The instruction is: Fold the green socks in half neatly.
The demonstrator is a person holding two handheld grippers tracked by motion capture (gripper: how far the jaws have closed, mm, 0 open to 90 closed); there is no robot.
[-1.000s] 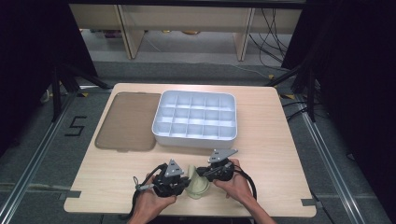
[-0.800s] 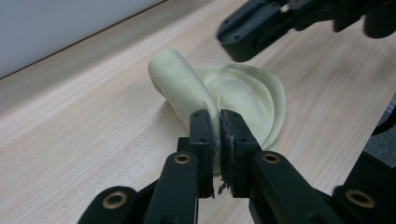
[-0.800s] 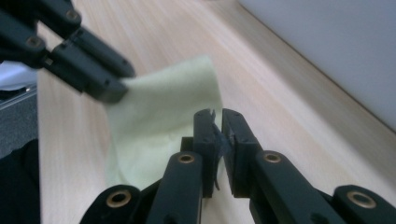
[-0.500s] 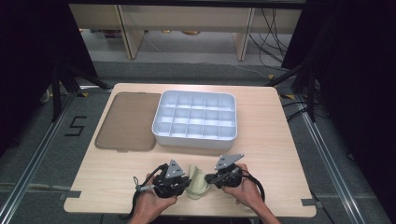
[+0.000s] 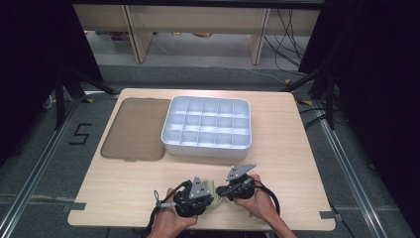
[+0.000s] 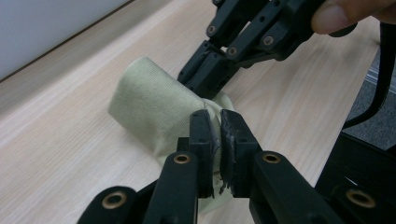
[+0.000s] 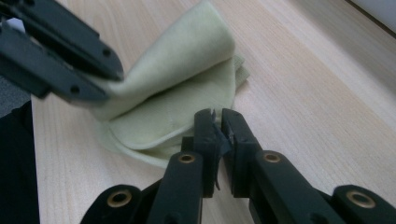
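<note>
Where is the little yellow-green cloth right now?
In the high view, the folded yellow-green cloth lies at the wooden table's near edge, between the left hand-held gripper and right hand-held gripper.

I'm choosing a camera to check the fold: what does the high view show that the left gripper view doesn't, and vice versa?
High view: the white tray's grid of empty compartments and the brown flat panel beside it. Left gripper view: the left gripper pinching the pale green cloth, and the right gripper clamped on its fold. Shared: cloth, both grippers, wooden table.
</note>
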